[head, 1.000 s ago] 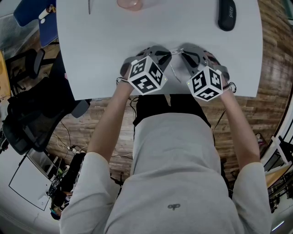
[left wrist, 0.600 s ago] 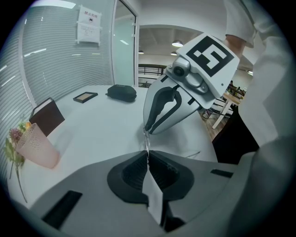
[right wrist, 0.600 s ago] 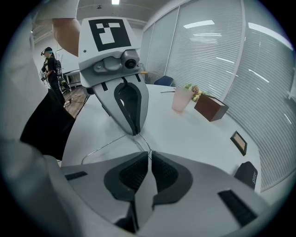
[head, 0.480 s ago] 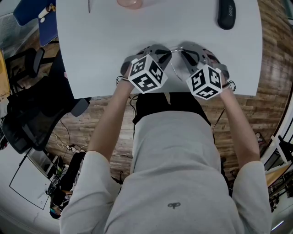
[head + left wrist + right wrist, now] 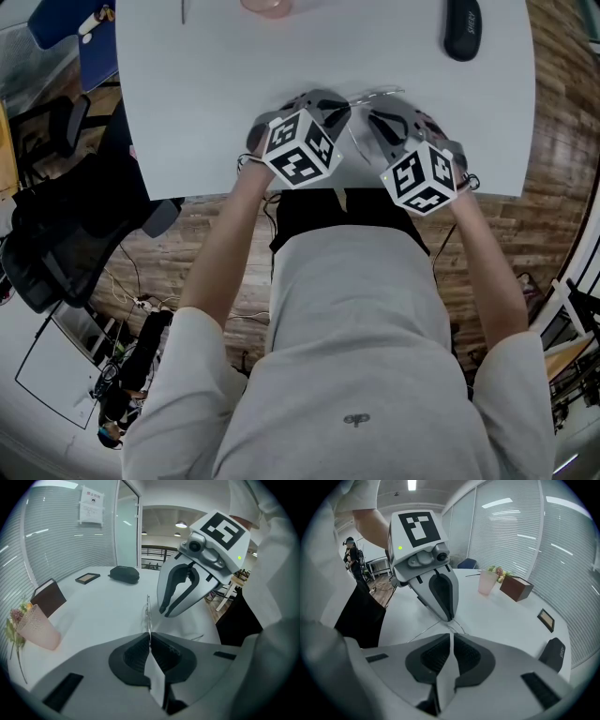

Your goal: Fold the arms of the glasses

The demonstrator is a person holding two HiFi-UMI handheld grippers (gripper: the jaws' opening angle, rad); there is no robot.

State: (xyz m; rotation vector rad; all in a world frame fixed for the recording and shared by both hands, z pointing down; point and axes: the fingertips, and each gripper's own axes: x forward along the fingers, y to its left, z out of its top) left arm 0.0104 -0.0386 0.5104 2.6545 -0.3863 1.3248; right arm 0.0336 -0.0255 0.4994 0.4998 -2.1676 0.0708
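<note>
In the head view, the left gripper (image 5: 339, 110) and right gripper (image 5: 375, 115) meet above the near edge of the white table (image 5: 216, 103), with the wire glasses (image 5: 379, 94) between them. The left gripper view shows its jaws clamped on the glasses' frame, which stands edge-on. The right gripper view shows jaws clenched to a slit, with thin wire just beyond their tips.

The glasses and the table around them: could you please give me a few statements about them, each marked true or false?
1. The left gripper is shut on the thin frame of the glasses. True.
2. The black case lies between the two grippers. False: it lies far off, at the far right of the table.
3. The pink vase stands on the table. True.
4. The right gripper gapes wide open. False: its jaws are nearly together on the glasses' wire.
</note>
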